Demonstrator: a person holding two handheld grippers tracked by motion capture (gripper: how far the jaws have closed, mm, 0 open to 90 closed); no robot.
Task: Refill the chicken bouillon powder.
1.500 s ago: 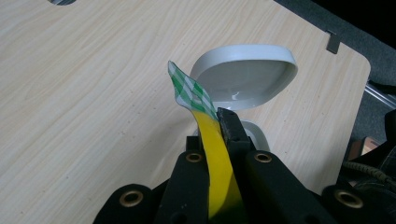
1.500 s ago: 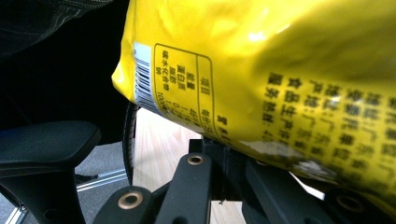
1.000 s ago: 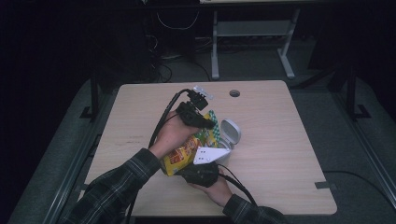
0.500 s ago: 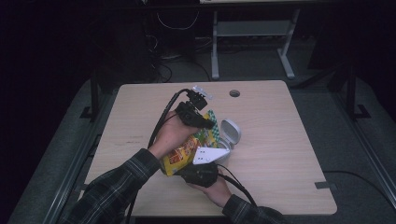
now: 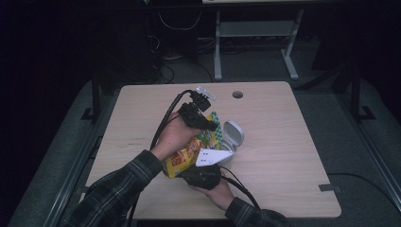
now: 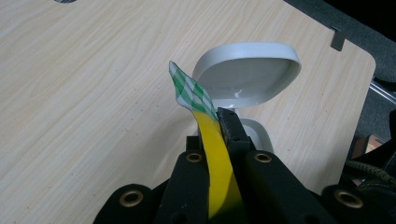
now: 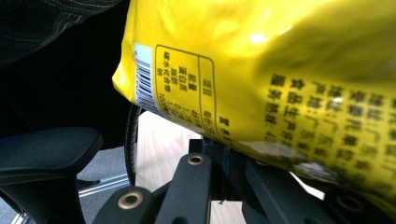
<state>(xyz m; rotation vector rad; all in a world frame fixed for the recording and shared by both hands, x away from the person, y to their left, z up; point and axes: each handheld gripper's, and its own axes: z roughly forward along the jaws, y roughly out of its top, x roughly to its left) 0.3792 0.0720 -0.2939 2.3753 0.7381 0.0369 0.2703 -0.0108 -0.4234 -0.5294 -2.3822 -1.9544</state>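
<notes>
Over the middle of the table (image 5: 283, 142), both grippers hold one yellow bag (image 5: 182, 158) up off the wood. The left gripper (image 6: 219, 128) has its jaws pinched tight on the bag's green-checked top seal, the yellow film running down between them. The right gripper (image 5: 203, 176) is closed on the bag's lower end; in its own view the printed yellow side sits right across the jaws, so the pads themselves are hidden.

Nothing differs from a second ago: hands, bag and grips sit just as they were.

Just beyond the bag, on the far right side of it, a small white bin (image 5: 232, 137) stands on the table with its lid tipped up and open; the bag's sealed top is right beside that lid. In the left gripper view the raised lid faces the jaws, close behind the seal.

Right of the bin the table is bare wood out to its rounded corner and edge. Left of the bag there is likewise open wood. A cable hole (image 5: 238, 94) sits near the far edge, well beyond the bin.
</notes>
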